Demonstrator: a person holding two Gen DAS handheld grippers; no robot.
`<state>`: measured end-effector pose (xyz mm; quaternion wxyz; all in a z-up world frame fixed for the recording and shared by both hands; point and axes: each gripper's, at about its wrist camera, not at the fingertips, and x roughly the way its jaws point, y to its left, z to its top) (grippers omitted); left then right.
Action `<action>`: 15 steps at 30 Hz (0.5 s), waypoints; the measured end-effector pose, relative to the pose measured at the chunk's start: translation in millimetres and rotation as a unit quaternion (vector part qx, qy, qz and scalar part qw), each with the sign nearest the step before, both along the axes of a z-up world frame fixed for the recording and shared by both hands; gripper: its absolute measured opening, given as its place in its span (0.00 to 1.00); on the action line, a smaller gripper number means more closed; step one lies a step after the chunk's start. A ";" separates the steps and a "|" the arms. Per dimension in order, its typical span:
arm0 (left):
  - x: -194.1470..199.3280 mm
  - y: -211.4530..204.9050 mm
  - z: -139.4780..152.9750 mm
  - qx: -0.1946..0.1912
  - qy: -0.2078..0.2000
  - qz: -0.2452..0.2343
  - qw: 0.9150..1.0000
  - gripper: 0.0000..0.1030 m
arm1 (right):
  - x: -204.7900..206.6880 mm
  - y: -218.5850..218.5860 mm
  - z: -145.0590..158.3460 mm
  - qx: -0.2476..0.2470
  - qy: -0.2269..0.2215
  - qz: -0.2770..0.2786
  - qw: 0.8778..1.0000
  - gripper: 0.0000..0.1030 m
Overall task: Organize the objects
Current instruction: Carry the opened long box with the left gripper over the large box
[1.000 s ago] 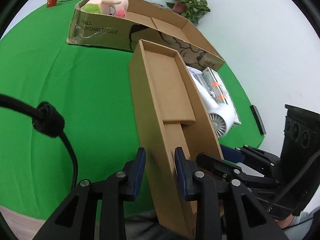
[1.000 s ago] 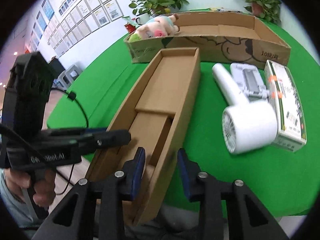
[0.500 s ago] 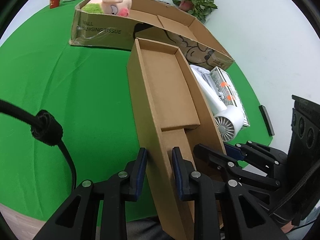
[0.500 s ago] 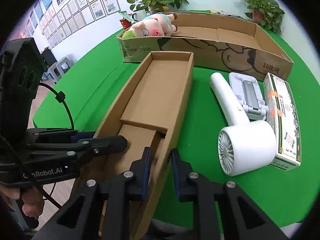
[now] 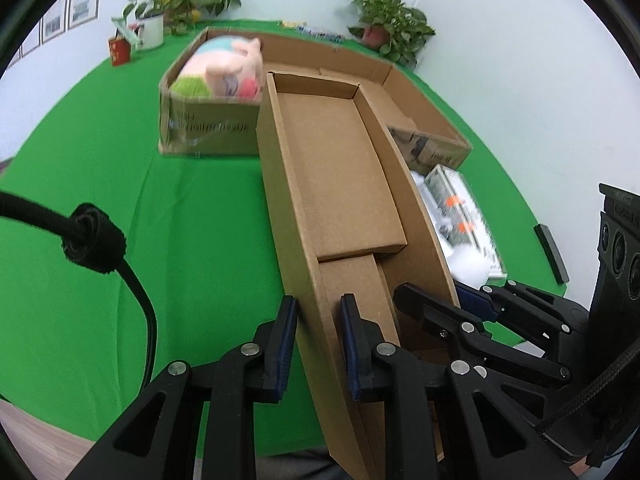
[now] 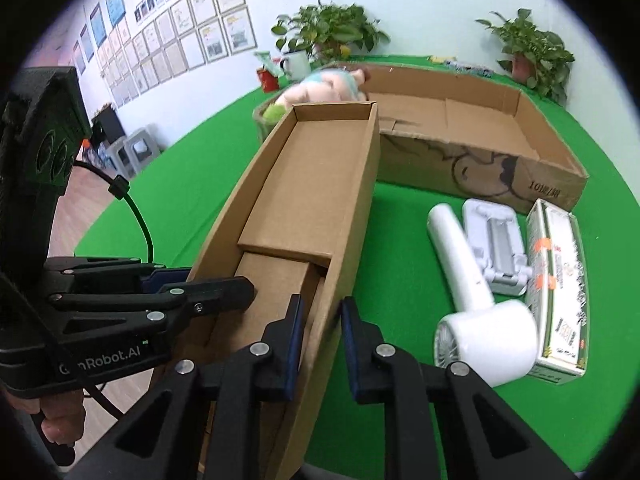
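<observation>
A long, narrow open cardboard box [image 5: 340, 168] [image 6: 316, 184] is held up off the green table, its far end over the near wall of a big flat carton [image 5: 424, 120] [image 6: 480, 128]. My left gripper [image 5: 316, 320] is shut on the narrow box's left wall. My right gripper [image 6: 320, 320] is shut on its right wall. A pink plush pig [image 5: 228, 68] [image 6: 328, 86] lies in the carton's left end.
A white hair dryer [image 6: 476, 312], a white folded stand [image 6: 496, 244] and a white-green packet box [image 6: 560, 284] lie on the green cloth [image 5: 120, 168] to the right. Potted plants [image 6: 328, 36], a mug and a red box stand at the back.
Both grippers closed further onto the narrow box's walls and lifted it forward. Its far end now overlaps the big carton.
</observation>
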<state>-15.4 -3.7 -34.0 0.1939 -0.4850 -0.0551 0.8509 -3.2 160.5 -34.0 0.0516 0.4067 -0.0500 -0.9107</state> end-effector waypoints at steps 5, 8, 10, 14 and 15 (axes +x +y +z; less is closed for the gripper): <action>-7.8 17.5 45.4 -0.004 0.066 -0.008 0.998 0.18 | -6.3 7.4 35.3 0.012 0.055 -0.015 0.998 0.15; -18.1 26.7 79.9 -0.001 0.108 -0.014 0.994 0.18 | -15.5 15.8 61.8 0.022 0.093 -0.026 0.995 0.14; -24.7 32.7 100.8 -0.001 0.133 -0.019 0.991 0.18 | -20.6 22.0 80.9 0.026 0.119 -0.036 0.992 0.14; -42.7 46.8 147.4 -0.006 0.184 -0.035 0.982 0.18 | -32.2 32.8 117.1 0.039 0.169 -0.056 0.983 0.14; -49.1 50.8 157.6 -0.011 0.191 -0.038 0.981 0.18 | -36.5 35.3 123.2 0.040 0.175 -0.060 0.982 0.14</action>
